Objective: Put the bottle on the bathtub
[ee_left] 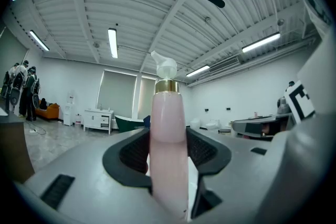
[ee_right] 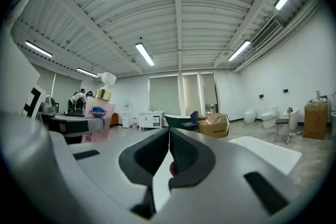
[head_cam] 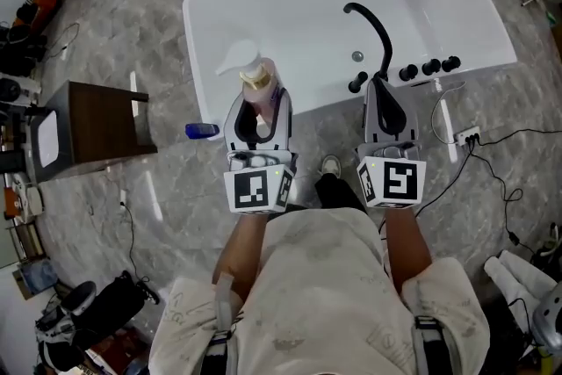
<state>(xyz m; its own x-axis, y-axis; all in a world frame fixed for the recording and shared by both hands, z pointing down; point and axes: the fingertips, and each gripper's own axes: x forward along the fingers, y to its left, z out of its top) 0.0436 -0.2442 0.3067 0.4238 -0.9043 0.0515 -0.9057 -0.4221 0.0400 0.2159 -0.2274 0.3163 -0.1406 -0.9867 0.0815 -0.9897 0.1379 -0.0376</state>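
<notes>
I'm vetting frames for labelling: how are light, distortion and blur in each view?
Head view: even light, sharp, white bathtub nearly blown out. Left gripper view: strong fisheye, dark corners, close bottle slightly soft. Right gripper view: same fisheye, ceiling lights glaring.

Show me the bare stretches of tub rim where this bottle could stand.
Bare: the bathtub rim on the near side, between the bottle and the black faucet, and the left-end rim beyond the bottle. Crowded: the near-right corner, where the faucet and its knobs sit in a row.
</notes>
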